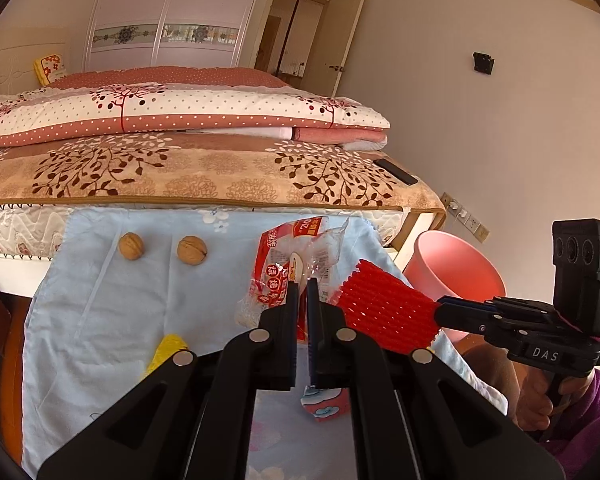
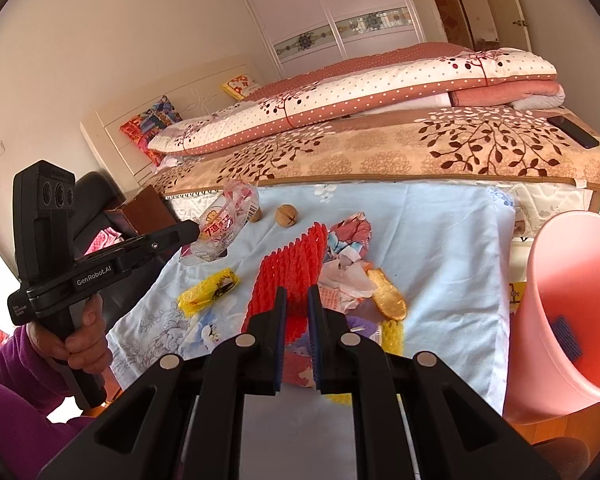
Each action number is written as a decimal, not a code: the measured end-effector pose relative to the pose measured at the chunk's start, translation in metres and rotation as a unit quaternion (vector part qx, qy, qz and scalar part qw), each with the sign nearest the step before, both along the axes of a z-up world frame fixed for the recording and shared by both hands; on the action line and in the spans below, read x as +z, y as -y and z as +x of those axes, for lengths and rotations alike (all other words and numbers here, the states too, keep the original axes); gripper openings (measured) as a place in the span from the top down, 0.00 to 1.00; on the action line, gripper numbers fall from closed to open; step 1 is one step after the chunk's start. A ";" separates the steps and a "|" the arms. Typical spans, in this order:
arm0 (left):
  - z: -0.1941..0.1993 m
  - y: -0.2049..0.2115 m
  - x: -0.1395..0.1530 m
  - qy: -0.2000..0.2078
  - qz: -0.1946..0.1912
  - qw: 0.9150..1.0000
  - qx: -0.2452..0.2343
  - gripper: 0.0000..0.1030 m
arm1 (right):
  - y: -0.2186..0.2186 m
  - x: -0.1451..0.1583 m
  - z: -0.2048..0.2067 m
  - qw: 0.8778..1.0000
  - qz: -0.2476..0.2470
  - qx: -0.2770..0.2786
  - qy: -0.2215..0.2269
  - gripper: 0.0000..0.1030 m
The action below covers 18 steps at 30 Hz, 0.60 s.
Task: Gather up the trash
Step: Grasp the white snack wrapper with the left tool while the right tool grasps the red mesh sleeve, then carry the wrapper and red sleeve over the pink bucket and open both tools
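Observation:
My left gripper (image 1: 300, 285) is shut on a clear and red plastic wrapper (image 1: 288, 264), held up off the light blue cloth (image 1: 112, 320). The right wrist view shows that gripper (image 2: 194, 232) at the left with the wrapper (image 2: 228, 216) hanging from its tip. My right gripper (image 2: 298, 294) is shut on a red foam net (image 2: 292, 272), lifted at a slant over the cloth (image 2: 440, 240). From the left wrist, the net (image 1: 384, 312) sticks out of the right gripper (image 1: 440, 307). A pink bin (image 2: 560, 280) stands at the cloth's right edge.
On the cloth lie a yellow wrapper (image 2: 210, 290), crumpled printed paper (image 2: 348, 256), a golden wrapper (image 2: 388, 296), a yellow foam net (image 2: 392, 334) and two walnuts (image 1: 131, 245) (image 1: 192, 250). Behind is a bed with a phone (image 1: 396, 171).

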<state>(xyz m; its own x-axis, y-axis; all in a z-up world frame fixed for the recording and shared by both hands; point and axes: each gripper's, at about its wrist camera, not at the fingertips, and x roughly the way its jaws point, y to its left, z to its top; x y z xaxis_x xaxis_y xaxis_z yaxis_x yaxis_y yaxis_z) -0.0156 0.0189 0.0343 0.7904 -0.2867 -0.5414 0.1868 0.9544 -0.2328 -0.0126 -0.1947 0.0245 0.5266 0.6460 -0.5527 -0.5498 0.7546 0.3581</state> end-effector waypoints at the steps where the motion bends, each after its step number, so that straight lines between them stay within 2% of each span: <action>1: 0.002 0.004 0.002 0.002 0.000 1.000 -0.005 0.96 | 0.006 0.002 0.000 1.000 0.003 -0.010 0.004 0.91; 9: 0.021 0.050 0.015 0.015 -0.003 0.998 -0.058 0.96 | 0.062 0.009 0.006 0.995 0.007 -0.101 0.026 0.91; 18: 0.046 0.113 0.021 0.020 -0.005 0.992 -0.127 0.96 | 0.128 0.001 0.009 0.978 -0.005 -0.208 0.023 0.91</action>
<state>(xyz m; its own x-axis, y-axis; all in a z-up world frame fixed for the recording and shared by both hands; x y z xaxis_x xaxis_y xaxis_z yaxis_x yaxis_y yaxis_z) 0.0305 -0.0938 0.0558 0.7126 -0.4850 -0.5069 0.4307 0.8728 -0.2297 -0.0040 -0.3229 0.0257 0.7677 0.3652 -0.5266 -0.2100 0.9197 0.3318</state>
